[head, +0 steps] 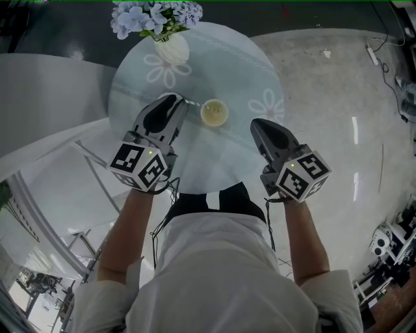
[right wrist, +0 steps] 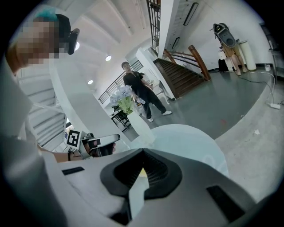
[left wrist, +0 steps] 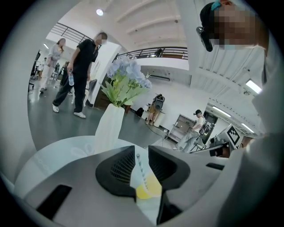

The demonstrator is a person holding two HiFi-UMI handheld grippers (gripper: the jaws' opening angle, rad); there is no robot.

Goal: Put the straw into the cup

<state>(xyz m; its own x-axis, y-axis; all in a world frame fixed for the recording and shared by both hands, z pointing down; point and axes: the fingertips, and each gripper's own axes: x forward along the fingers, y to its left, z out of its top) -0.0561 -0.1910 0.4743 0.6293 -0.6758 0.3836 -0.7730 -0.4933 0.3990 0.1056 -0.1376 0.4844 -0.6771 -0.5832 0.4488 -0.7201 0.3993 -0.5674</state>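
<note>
Head view, nearest the camera: the person's white long-sleeved shirt [head: 221, 279], with both forearms reaching forward over a round frosted-glass table with white flower decals [head: 250, 68].

Reference object: a small round pale-yellow cup [head: 214, 112], upright near the middle of the table.

Left gripper [head: 181, 99]: its marker cube is on the body side and its jaw tips are just left of the cup. A thin pale straw with teal stripes [head: 192, 103] runs from those tips to the cup's left rim. In the left gripper view the left gripper [left wrist: 141, 149] has its jaws parted, with a gap clearly wider than the straw [left wrist: 142, 174]. The straw runs up between them. Its upper end is close to one jaw and its lower end is down at the mouth of the cup [left wrist: 150, 191]. The grip is released and the straw is not pinched from both sides. Whether the straw touches that jaw cannot be told.

Right gripper [head: 255, 122]: it is to the right of the cup, near it but apart. In the right gripper view the right gripper [right wrist: 143, 151] has its jaw tips pressed together, clenched on nothing.

Beyond the cup stands a white ceramic vase [head: 171, 49] on the far part of the table. It holds blue hydrangea flowers with green leaves [head: 156, 14].

Farther off, to the right of the cup, is a polished grey floor [head: 338, 97]. In the left gripper view a bystander in black clothes [left wrist: 84, 75] stands well behind the vase.
</note>
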